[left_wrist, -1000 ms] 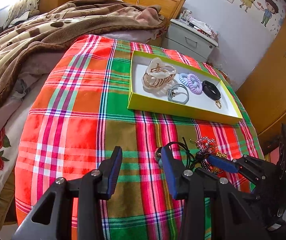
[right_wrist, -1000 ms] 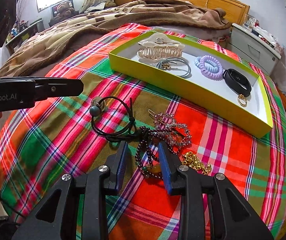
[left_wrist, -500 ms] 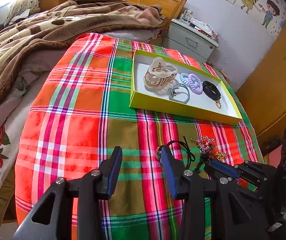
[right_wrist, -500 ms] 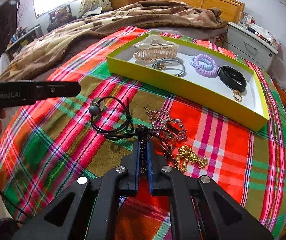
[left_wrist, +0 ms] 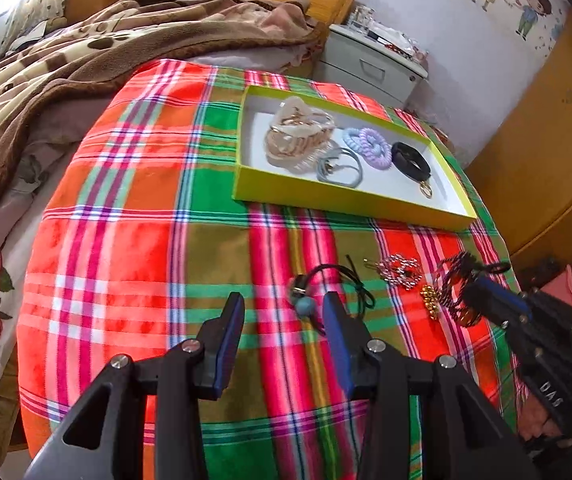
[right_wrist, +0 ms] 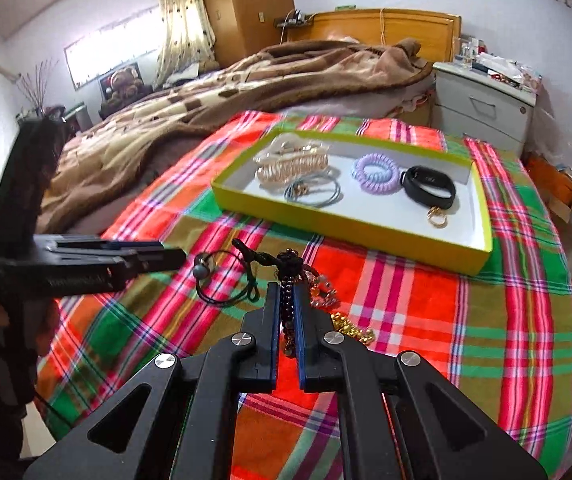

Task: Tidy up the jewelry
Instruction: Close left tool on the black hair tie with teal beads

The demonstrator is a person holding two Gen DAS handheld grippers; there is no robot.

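My right gripper [right_wrist: 286, 292] is shut on a dark beaded bracelet [right_wrist: 288, 280] and holds it just above the plaid cloth; it also shows in the left wrist view [left_wrist: 458, 292]. A black cord with a grey bead [right_wrist: 221, 280], a pink bead chain [right_wrist: 322, 292] and a gold chain [right_wrist: 352, 330] lie on the cloth. My left gripper [left_wrist: 281, 320] is open and empty, just short of the black cord [left_wrist: 326, 280]. The yellow-green tray [right_wrist: 350, 232] holds a beige hair claw, grey ties, spiral ties, a black band and a gold ring.
A brown blanket [right_wrist: 245, 80] covers the bed behind the plaid cloth [left_wrist: 145, 220]. A grey nightstand [right_wrist: 482, 108] stands at the back right. A wooden wardrobe [left_wrist: 546, 140] is to the right.
My right gripper closed on the dark beaded bracelet and lifted it off the cloth. My left gripper stayed open and drew back a little.
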